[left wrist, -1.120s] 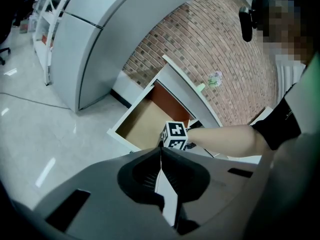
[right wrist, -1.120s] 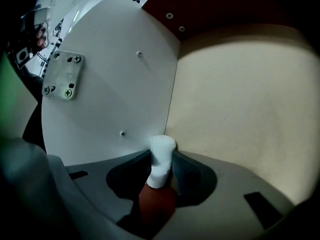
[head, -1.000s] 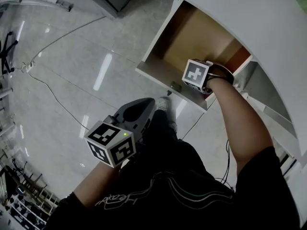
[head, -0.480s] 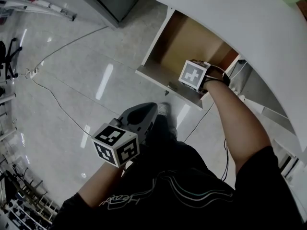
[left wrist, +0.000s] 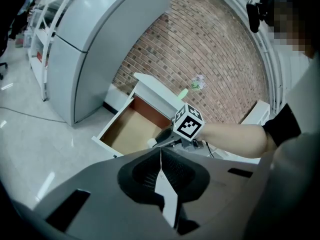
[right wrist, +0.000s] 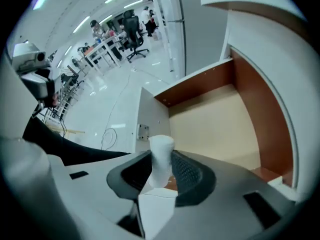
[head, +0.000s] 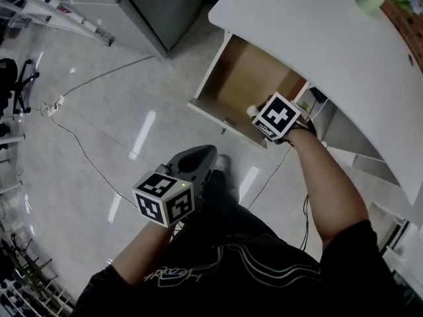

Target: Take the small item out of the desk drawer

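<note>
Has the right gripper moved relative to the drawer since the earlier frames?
Yes. The right gripper, shut on the small white cylinder, has lifted out of the drawer, toward its front right corner in the head view.

Between the ribbed black pads (right wrist: 187,171) of my right gripper (right wrist: 162,170), whose grey shell looks like matt plastic, the small white item (right wrist: 161,148) seems smooth and dull. Beyond the jaws, the drawer (right wrist: 215,124) has a matt, pale wood-look bottom, reddish-brown walls and a smooth white front. Beneath both tools the floor (head: 99,131) is glossy tile, and far ahead of my left gripper (left wrist: 161,156) stands a rough brick wall (left wrist: 210,49).
</note>
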{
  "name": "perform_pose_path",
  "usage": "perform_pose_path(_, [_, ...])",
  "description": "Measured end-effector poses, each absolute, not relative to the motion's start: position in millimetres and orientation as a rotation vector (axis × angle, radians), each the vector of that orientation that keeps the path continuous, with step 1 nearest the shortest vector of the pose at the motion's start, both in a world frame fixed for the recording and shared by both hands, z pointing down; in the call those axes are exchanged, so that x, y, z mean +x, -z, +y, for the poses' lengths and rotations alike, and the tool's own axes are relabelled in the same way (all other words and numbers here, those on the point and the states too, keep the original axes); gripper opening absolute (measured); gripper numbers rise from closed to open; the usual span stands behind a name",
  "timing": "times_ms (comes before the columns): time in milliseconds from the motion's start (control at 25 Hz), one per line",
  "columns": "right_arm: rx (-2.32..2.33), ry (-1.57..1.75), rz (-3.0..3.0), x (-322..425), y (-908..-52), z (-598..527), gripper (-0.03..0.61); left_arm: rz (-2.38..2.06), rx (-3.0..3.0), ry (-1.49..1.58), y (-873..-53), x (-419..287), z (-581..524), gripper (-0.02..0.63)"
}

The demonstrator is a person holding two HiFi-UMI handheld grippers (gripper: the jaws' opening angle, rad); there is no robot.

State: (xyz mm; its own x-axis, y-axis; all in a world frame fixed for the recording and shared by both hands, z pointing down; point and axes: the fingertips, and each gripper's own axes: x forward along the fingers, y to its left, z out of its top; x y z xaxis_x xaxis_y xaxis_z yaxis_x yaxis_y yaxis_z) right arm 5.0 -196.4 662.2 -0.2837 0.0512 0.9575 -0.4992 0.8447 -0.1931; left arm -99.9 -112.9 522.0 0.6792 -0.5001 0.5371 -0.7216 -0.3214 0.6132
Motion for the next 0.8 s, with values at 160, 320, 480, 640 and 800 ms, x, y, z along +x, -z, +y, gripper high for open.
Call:
perform_pose_path(160, [0.423, -0.575, -1.882, 8.4, -608.3, -176.8, 0.133, -0.949, 2.038, -0.314, -490.1, -89.1, -92.9, 0.023])
perform_pose_path(320, [0.486, -0.573, -1.970, 12.8, -556.9, -147.2, 0.133, -0.961, 2.082, -0.309, -457.7, -78.6, -69.1, 0.023])
perform_pose_path(480, [0.539, -0.623, -2.094, 17.6, -499.8, -110.4, 0.133, -0.957, 2.129, -0.314, -420.8, -62.2, -42.0, 0.023])
perform_pose_path(640, [0.596, -0.634, -2.224, 27.3, -440.7, -76.8, 0.133, -0.953, 2.193, -0.307, -380.6, -43.8, -16.5, 0.022])
perform_pose_path(800, [0.652, -0.630, -2.364, 37.7, -378.5, -40.6, 0.133, -0.941, 2.255, -0.295, -338.8, -26.9, 11.1, 0.023])
